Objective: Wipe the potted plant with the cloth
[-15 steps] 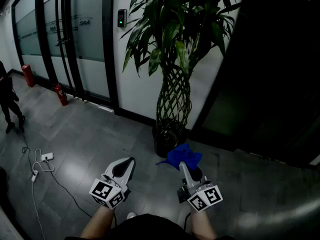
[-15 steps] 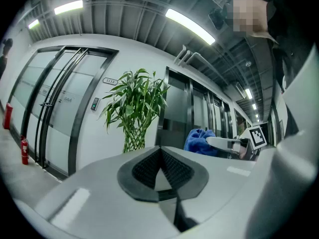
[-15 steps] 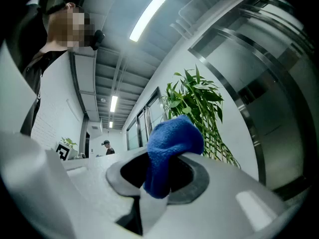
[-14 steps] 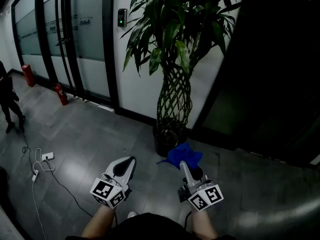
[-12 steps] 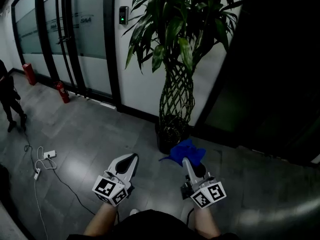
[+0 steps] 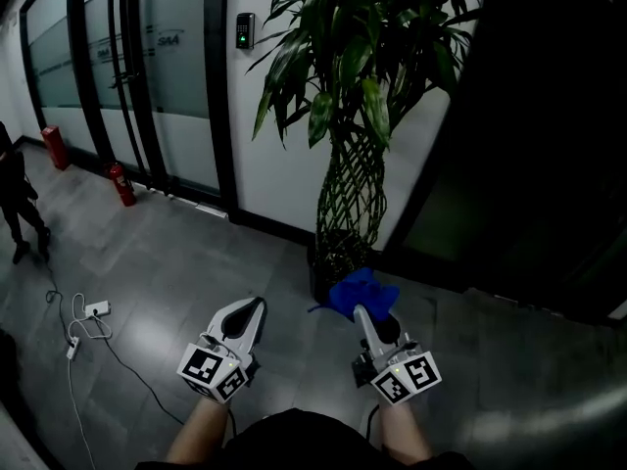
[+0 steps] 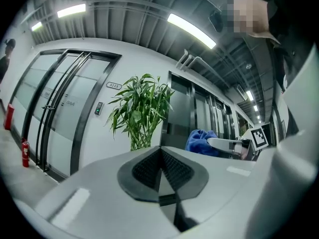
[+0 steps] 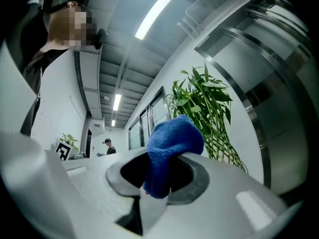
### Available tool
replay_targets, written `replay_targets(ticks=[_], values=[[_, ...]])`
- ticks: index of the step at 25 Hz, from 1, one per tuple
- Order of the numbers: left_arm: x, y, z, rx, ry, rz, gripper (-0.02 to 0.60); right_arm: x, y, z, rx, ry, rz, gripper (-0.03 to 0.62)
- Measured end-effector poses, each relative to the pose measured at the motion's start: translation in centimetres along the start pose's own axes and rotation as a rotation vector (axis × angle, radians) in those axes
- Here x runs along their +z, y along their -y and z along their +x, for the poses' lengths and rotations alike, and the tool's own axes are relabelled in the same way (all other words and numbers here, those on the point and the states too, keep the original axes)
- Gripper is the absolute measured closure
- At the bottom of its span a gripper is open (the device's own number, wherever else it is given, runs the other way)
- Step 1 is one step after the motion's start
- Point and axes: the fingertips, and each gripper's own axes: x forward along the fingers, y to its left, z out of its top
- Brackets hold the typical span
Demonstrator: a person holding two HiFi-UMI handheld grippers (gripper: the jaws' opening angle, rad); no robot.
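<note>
Clamped in right gripper (image 6: 363,313): blue cloth (image 6: 361,292), low by plant (image 6: 345,174), just before its pot (image 6: 326,265). Left gripper (image 6: 256,306) pressed together, empty. Door plate (image 7: 113,85) and glass lettering (image 6: 168,39) unreadable. Plant top cut off; pot dim.

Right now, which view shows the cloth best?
The right gripper view: the cloth sits large at centre, clamped between the jaws. The head view shows it small and dim; the left gripper view, small, off to the right.
</note>
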Motion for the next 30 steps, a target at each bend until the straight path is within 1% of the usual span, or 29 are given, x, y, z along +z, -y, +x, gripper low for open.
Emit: replay_targets(ticks=[5,10,16,19,21,24,27,30], values=[[0.9,-1.6,0.1,-0.022,-0.001,0.005,0.575,0.4,-0.9,1.6,-0.017,0.022,0.0,0.508],[0.2,-3.6,-0.9,-0.033,-0.024,0.008,0.575,-2.0,-2.6,3.5,-0.012,0.011,0.02,0.508],[-0.4,-4.3,1.8,-0.039,-0.042,-0.009,0.575,-1.8,-0.9,5.1,-0.004,-0.011,0.011,0.508],[-0.6,-4.6,3.5,-0.017,-0.045,0.008,0.575,-1.8,0.8,6.1,0.019,0.007,0.024,0.508],[-0.7,-4.7,6.1,-0.012,-0.036,0.02,0.575,-1.2,3.2,7.0,0.029,0.018,0.026,0.508],[-1.6,-3.5,9.6,0.005,-0.025,0.017,0.575,-0.9,7.0,7.2,0.052,0.015,0.026,0.508],[-1.7,-2.9,11.4,0.032,-0.009,0.042,0.575,-1.0,9.1,8.0,0.096,0.022,0.029,0.508],[-1.7,-2.0,15.1,0.067,0.014,0.049,0.575,-0.1,12.7,9.4,0.145,0.024,0.028,0.508]])
